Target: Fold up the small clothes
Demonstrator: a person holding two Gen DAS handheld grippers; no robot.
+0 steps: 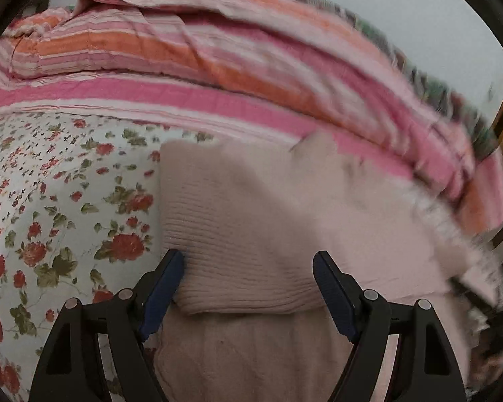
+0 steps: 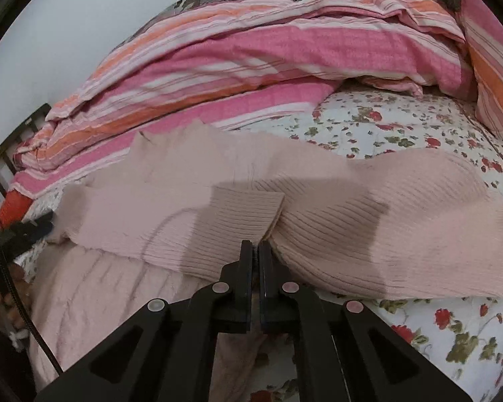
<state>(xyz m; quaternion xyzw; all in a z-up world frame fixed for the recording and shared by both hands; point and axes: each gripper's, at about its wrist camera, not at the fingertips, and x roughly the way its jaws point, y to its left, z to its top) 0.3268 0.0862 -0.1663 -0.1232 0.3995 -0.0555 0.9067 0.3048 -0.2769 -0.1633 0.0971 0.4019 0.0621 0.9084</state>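
- Bed with a floral sheet (image 1: 50, 201) as the work surface; striped pink-and-orange quilt (image 2: 218, 67) bunched along the far side, pale wall behind.
- Pink ribbed sweater (image 2: 369, 221) lies across the sheet, near edge of the bed, partly over a second pale pink garment (image 2: 94, 294) underneath.
- Right gripper (image 2: 255, 251): jaws clenched tight, pinching a bunched fold of the sweater's ribbed knit right at the tips; a folded-over flap sits just beyond them.
- Left gripper (image 1: 248, 268): jaws spread wide, nothing held. A ribbed end of the sweater (image 1: 244, 234) lies between them, left pad touching or almost touching its edge; can't tell if it's a cuff or the hem.
- Sweater's long axis runs left-right across the right view; fabric stretches away on both sides of the pinch.
- Key relation: the ribbed end is dead ahead of the left jaws and already inside the gap, so the left hand is the nearer one to that edge.
- Judgement: mid-fold; next likely the left closing on that edge while the right holds.
- Risk: grabbing the lower garment too. Left view blurred on the right.
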